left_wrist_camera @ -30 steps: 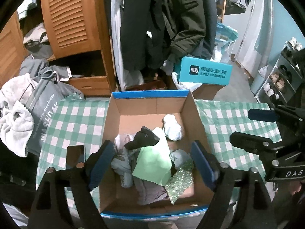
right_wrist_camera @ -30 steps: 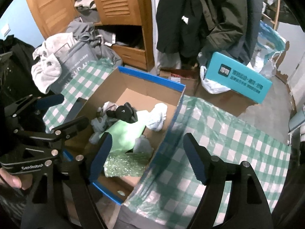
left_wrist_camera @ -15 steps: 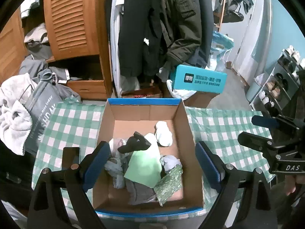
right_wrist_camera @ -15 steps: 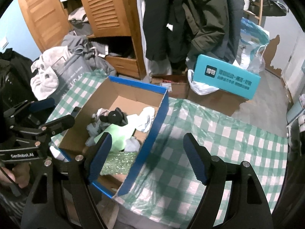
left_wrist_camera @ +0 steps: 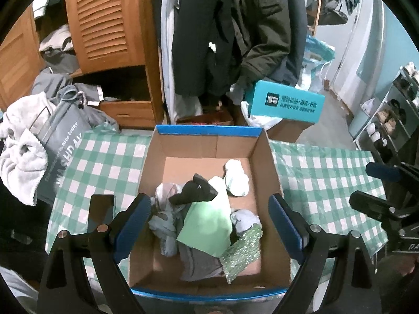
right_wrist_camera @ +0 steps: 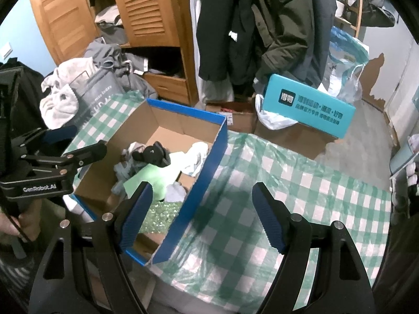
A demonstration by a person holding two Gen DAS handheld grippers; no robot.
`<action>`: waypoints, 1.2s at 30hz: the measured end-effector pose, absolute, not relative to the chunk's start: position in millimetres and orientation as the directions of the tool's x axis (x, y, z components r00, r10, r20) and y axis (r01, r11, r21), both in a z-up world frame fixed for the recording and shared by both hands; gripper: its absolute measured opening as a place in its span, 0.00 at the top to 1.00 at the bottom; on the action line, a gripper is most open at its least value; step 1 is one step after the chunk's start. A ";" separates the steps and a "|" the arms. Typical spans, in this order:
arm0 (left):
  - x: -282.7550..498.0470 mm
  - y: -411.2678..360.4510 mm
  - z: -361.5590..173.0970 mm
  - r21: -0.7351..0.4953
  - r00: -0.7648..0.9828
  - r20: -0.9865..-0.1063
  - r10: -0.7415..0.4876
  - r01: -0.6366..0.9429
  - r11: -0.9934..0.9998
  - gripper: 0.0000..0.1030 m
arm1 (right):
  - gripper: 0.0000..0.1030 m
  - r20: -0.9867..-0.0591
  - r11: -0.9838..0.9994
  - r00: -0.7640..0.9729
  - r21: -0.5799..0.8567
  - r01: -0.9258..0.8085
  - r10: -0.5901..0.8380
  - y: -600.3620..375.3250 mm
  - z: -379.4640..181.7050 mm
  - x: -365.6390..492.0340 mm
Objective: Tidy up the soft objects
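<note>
Both tools, left tool and right tool, are released and empty; soft items lie in the cardboard box below the left tool, so next select one.

Probably a home bedroom: wardrobe, hanging coats.

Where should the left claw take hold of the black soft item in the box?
Come from straight above and pinch the black soft item across its raised middle hump. It sits on top of the pile in the cardboard box, over the green sheet, so nothing covers it.
</note>
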State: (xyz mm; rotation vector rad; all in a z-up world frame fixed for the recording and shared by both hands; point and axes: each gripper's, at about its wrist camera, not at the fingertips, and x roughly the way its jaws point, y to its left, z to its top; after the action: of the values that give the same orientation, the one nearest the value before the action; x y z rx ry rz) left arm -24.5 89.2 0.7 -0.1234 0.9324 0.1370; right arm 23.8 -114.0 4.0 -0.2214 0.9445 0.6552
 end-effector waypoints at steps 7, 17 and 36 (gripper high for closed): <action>-25.5 82.6 2.2 -0.032 0.594 -0.802 0.067 -0.154 0.987 0.10 | 0.25 -0.802 0.793 0.421 0.104 -0.601 0.424 -118.7 2.4 24.4; -25.0 80.0 1.9 -0.030 0.590 -0.804 0.067 -0.152 0.988 0.10 | 0.25 -0.804 0.799 0.424 0.101 -0.593 0.416 -123.7 4.6 24.7; -26.2 78.7 1.6 -0.031 0.589 -0.805 0.065 -0.151 0.988 0.10 | 0.25 -0.808 0.808 0.428 0.096 -0.581 0.404 -130.2 2.7 27.2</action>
State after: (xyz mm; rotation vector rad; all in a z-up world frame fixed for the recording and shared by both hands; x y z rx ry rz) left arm -26.2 78.7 1.6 -0.0992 0.9326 0.1261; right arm 27.2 -130.2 2.7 -0.2095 0.9452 0.6211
